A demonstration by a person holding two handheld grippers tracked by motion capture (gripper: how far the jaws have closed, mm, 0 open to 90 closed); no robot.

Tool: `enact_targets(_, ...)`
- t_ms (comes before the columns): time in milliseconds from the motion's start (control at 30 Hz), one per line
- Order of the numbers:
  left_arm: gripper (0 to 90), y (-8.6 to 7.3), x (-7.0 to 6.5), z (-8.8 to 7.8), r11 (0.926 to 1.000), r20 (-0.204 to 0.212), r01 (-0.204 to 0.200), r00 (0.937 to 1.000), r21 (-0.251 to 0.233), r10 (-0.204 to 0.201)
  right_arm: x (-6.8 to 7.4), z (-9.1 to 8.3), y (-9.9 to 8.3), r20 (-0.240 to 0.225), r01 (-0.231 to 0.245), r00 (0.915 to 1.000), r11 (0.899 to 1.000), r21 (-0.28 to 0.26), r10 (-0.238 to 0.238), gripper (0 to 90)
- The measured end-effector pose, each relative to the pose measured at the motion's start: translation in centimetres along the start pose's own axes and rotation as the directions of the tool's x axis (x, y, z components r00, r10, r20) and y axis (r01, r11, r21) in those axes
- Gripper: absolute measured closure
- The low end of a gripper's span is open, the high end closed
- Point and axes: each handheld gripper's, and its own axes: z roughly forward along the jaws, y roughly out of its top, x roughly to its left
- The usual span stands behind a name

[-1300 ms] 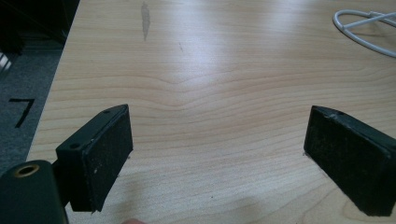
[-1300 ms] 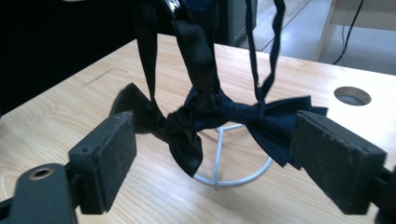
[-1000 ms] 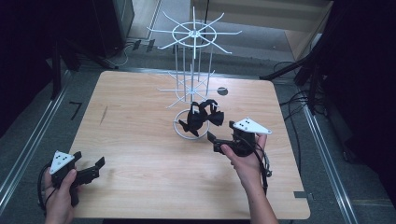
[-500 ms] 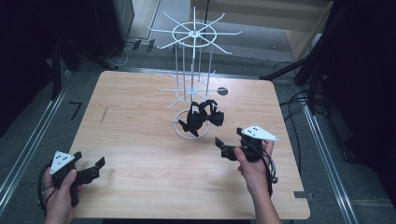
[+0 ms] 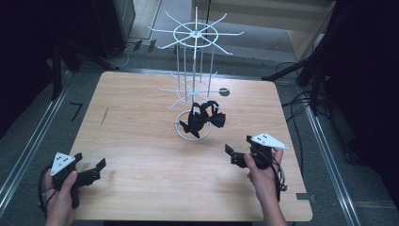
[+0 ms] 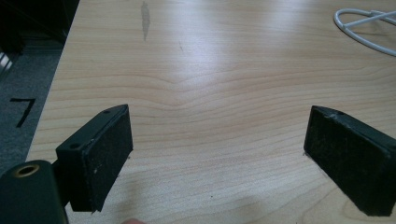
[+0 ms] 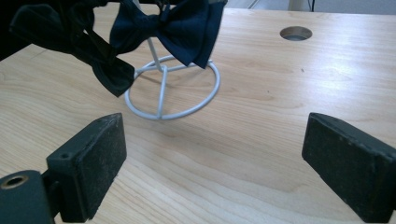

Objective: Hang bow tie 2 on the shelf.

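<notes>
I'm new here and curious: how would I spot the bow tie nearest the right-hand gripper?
Find the white wire rack mid-table, then its ring base. Dark bow ties hang just above it; yours is the navy bow tie, spread flat, unlike the crumpled black ones beside it.

In your right gripper view, the top edge cuts off the dark bow ties (image 7: 163, 25) and the upper part of the white wire rack (image 7: 161, 88). In your left gripper view, the frame clips the rack's base ring (image 6: 366, 25) at the top right corner. From the high view, you cannot tell how many bow ties (image 5: 203, 117) hang there.
</notes>
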Motion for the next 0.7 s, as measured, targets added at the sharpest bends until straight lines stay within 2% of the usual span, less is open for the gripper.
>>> enact_targets(367,8.4,0.0,0.0,-0.1,1.0000,0.000,-0.001,1.0000,-0.005,0.001,-1.4,-0.8,-1.4,0.025,-0.035,0.9991,0.999,0.009,0.035,6.9)
enact_targets(700,8.4,-0.1,0.0,-0.1,1.0000,-0.003,-0.003,1.0000,-0.003,0.003,-3.8,-2.2,-3.0,0.073,-0.069,0.9950,0.998,0.009,0.069,7.3)
